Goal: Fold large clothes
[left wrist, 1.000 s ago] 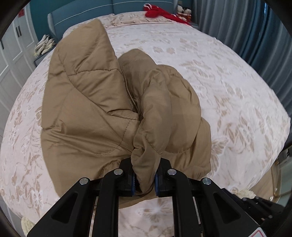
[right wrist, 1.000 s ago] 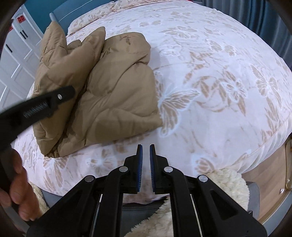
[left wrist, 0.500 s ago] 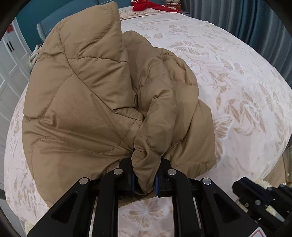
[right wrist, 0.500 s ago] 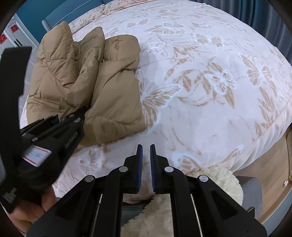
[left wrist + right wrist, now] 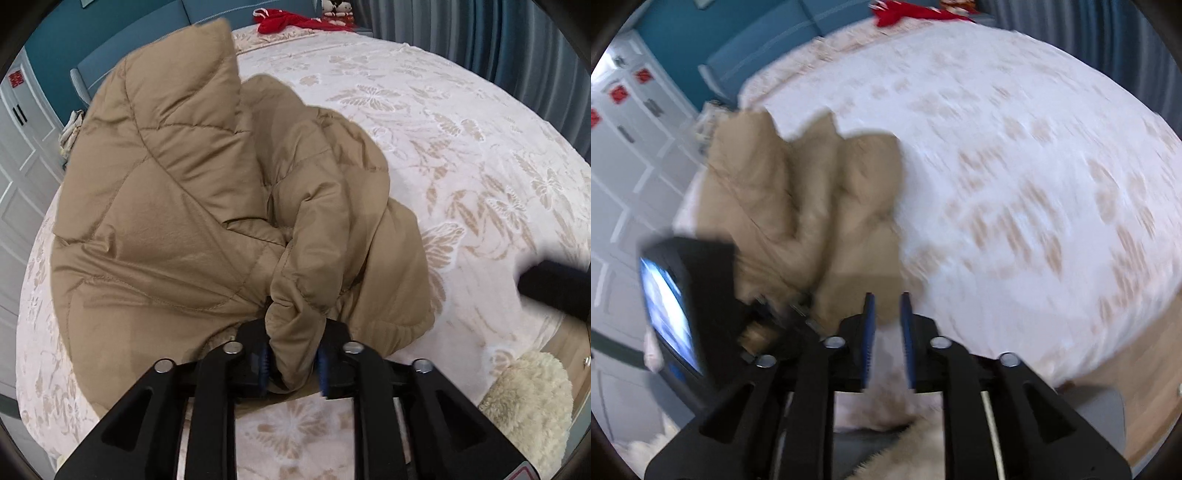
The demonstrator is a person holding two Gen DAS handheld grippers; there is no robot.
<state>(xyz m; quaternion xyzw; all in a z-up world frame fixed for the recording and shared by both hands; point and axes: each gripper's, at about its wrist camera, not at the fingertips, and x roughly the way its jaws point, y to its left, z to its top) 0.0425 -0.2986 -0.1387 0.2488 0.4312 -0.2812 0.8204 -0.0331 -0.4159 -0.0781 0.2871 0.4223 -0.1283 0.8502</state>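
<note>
My left gripper (image 5: 293, 360) has just been opening – the bunched fold of the tan puffer jacket (image 5: 207, 206) sits between its jaws, which look slack around it now (I judge the fold is being let go). My right gripper (image 5: 886, 325) has been opening too, narrowly parted with nothing between. The jacket lies heaped near the foot of the floral bedspread (image 5: 461, 155), nearer and larger in the left view than a second ago. The right view, sharp then, is blurred – that hand is swinging toward the jacket.
</note>
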